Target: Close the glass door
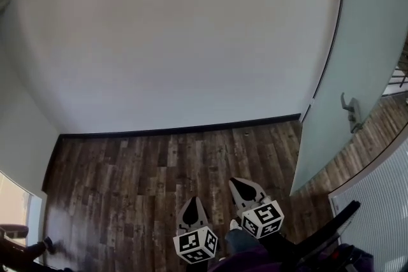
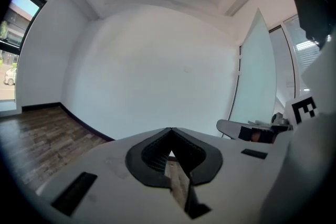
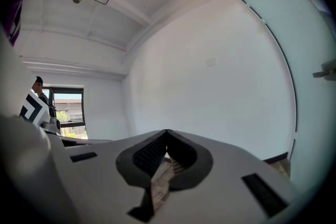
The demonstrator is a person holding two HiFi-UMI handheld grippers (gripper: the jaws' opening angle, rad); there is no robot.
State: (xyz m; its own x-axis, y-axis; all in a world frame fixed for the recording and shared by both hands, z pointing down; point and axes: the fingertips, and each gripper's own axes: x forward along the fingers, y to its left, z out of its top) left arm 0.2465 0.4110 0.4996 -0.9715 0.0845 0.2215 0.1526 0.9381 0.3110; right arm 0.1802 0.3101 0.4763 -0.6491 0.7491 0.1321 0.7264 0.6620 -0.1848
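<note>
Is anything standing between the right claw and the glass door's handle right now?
Nothing visible does. In the head view, only bare wooden floor lies between the right claw, shut and empty, and the glass door, whose handle sits up and to the right of it.

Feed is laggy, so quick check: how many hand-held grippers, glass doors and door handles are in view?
hand-held gripper: 2, the left hand-held gripper and the right hand-held gripper
glass door: 1
door handle: 1
Total: 4
</note>
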